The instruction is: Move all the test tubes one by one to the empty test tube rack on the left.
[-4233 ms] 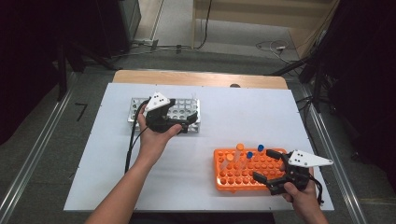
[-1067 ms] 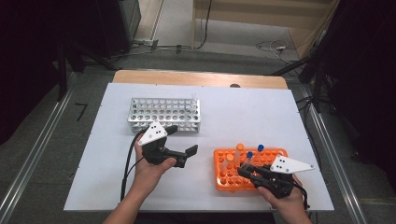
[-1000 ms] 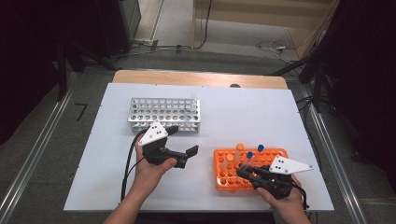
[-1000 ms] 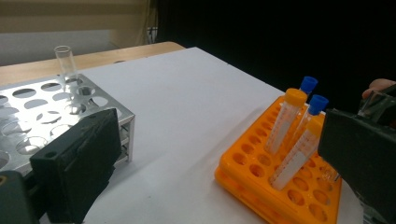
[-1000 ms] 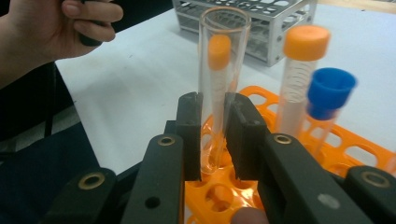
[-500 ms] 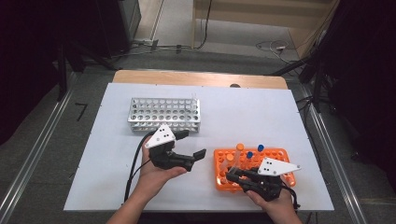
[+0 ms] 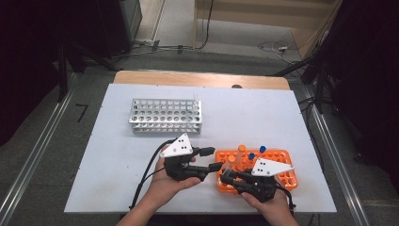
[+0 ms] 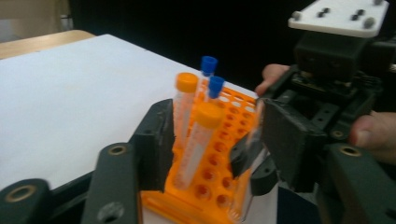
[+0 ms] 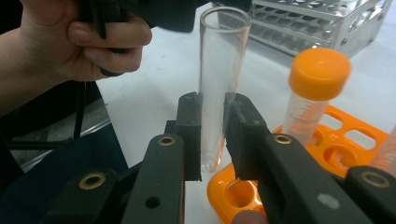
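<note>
In the right gripper view my right gripper (image 9: 212,100) is shut on a clear, uncapped test tube (image 9: 219,70), held upright just above a corner of the orange rack (image 9: 327,140). In the high view that gripper (image 7: 227,177) sits at the left end of the orange rack (image 7: 277,155). My left gripper (image 7: 214,159) points right at the same end. Its jaws have just been closing. In the left gripper view an orange-capped tube (image 8: 201,140) and the blurred clear tube (image 8: 250,163) stand between them, and the pads press on neither.
Another orange-capped tube (image 7: 241,148) and two blue-capped tubes (image 7: 262,149) stand in the orange rack. A metal rack (image 7: 165,115) sits at the back left of the white tabletop (image 7: 117,165). A person's hands hold both grippers at the table's near edge.
My left gripper has moved right towards the orange rack and its jaws have narrowed. My right gripper has shifted left along the rack with the clear tube in it.
</note>
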The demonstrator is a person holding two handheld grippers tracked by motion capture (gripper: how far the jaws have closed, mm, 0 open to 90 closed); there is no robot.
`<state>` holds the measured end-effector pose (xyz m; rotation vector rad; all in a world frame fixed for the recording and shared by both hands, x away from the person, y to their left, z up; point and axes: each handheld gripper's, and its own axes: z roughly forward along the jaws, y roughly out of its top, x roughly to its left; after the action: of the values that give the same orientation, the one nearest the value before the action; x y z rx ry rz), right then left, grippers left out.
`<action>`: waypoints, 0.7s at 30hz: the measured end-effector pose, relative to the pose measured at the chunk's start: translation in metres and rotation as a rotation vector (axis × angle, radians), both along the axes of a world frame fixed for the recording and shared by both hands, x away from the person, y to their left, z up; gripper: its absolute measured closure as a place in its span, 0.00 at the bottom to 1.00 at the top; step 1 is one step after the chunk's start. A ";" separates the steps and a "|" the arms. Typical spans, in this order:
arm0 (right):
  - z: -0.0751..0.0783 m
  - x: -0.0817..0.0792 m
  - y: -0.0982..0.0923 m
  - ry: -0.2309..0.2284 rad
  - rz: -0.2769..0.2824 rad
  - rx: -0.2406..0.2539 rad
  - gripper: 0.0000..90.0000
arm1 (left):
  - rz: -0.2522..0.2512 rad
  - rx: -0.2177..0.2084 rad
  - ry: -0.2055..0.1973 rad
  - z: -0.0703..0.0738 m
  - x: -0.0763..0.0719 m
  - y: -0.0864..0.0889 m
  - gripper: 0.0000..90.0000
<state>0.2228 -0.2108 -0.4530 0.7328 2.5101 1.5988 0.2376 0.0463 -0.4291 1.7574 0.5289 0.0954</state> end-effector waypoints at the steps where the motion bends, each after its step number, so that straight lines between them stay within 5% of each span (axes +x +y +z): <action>1: 0.000 0.000 0.001 0.001 0.002 -0.002 0.82 | -0.016 0.003 0.000 0.000 -0.001 -0.002 0.55; 7: -0.001 -0.001 0.004 0.003 0.013 -0.005 0.82 | -0.073 0.026 -0.006 -0.002 -0.005 -0.015 0.67; 21: -0.001 -0.002 0.007 0.015 0.030 -0.001 0.82 | -0.093 0.059 -0.037 -0.003 -0.008 -0.021 0.84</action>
<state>0.2208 -0.2040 -0.4542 0.7124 2.5446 1.6071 0.2292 0.0253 -0.4317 1.8317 0.4210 0.0789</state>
